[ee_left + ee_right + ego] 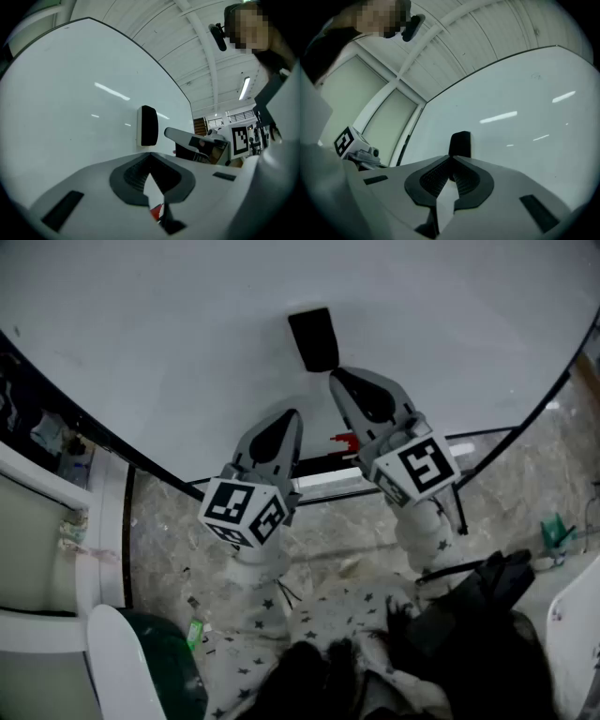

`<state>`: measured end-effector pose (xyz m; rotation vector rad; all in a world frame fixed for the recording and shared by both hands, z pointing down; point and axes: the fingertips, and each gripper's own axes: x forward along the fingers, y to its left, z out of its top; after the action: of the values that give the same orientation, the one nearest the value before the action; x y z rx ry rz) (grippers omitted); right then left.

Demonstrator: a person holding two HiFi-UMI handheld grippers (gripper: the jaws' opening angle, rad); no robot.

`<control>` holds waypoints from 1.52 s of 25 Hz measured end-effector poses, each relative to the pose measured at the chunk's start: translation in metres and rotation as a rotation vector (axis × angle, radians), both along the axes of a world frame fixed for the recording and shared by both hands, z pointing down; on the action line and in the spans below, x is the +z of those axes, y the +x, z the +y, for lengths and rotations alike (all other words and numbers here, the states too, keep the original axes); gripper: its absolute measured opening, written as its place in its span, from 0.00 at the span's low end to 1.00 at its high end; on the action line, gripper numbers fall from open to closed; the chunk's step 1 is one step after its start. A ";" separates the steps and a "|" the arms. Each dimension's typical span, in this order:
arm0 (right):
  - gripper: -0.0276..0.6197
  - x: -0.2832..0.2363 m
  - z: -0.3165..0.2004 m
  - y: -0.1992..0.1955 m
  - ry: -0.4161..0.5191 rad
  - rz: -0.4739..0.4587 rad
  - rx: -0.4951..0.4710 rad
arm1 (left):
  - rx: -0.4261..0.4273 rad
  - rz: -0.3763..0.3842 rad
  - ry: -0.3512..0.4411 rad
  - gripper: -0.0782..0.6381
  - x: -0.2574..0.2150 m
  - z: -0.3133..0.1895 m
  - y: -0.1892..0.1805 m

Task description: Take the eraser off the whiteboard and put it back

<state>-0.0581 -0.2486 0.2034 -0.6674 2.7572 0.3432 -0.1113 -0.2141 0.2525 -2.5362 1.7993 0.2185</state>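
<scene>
A black eraser (313, 338) clings to the white whiteboard (187, 343). It also shows in the left gripper view as the eraser (149, 125) and in the right gripper view as the eraser (460, 144). My right gripper (336, 379) is shut and empty, its tips just below the eraser, a little short of it. My left gripper (292, 414) is shut too, lower and further left, with nothing between its jaws. Both point up at the board.
The whiteboard's tray (328, 479) runs below the board with a red marker (343, 441) on it. A marble-patterned floor (159, 540) lies beneath. A green bin (169, 662) and white furniture (47, 521) stand at the left.
</scene>
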 end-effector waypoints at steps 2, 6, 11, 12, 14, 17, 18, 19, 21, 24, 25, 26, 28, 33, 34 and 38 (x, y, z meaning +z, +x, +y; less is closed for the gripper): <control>0.06 -0.008 -0.003 0.001 0.019 -0.005 0.032 | 0.000 0.008 0.015 0.11 -0.005 -0.001 -0.003; 0.28 -0.021 -0.008 0.000 0.027 -0.029 0.059 | 0.020 0.012 0.026 0.11 -0.011 -0.005 -0.004; 0.40 -0.030 -0.026 0.008 0.039 -0.045 0.151 | 0.102 -0.006 0.009 0.11 -0.015 -0.018 0.010; 0.42 -0.032 -0.029 0.007 0.044 -0.049 0.170 | 0.117 -0.011 0.006 0.11 -0.015 -0.020 0.011; 0.43 -0.032 -0.040 0.018 0.055 -0.049 0.216 | 0.152 -0.021 0.001 0.11 -0.016 -0.028 0.024; 0.44 -0.034 -0.052 0.026 0.058 -0.046 0.281 | 0.204 -0.024 0.000 0.11 -0.019 -0.039 0.036; 0.45 -0.036 -0.048 0.010 0.063 -0.041 0.302 | 0.216 -0.022 0.005 0.11 -0.021 -0.034 0.021; 0.45 -0.037 -0.039 -0.014 0.070 -0.034 0.324 | 0.227 -0.020 0.011 0.11 -0.022 -0.025 -0.001; 0.45 -0.037 -0.024 -0.057 0.081 -0.020 0.372 | 0.250 -0.016 0.024 0.11 -0.023 -0.008 -0.043; 0.45 -0.035 -0.026 -0.070 0.085 0.001 0.443 | 0.277 -0.012 0.024 0.11 -0.022 -0.006 -0.057; 0.45 -0.034 -0.029 -0.067 0.082 0.007 0.460 | 0.285 -0.013 0.021 0.11 -0.020 -0.007 -0.053; 0.45 -0.032 -0.032 -0.062 0.079 0.013 0.476 | 0.293 -0.014 0.018 0.11 -0.019 -0.008 -0.049; 0.45 -0.030 -0.036 -0.055 0.070 0.018 0.503 | 0.309 -0.017 0.013 0.11 -0.016 -0.009 -0.041; 0.45 -0.031 -0.039 -0.040 0.049 -0.024 0.549 | 0.335 -0.023 0.008 0.11 -0.015 -0.008 -0.029; 0.45 -0.031 -0.040 -0.038 0.048 -0.032 0.556 | 0.338 -0.023 0.008 0.11 -0.015 -0.008 -0.027; 0.45 -0.029 -0.043 -0.029 0.028 -0.064 0.569 | 0.344 -0.019 0.004 0.11 -0.012 -0.009 -0.021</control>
<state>-0.0876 -0.2912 0.1741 -1.4240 2.4479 0.4624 -0.1327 -0.2229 0.2407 -2.8178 1.3418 0.2014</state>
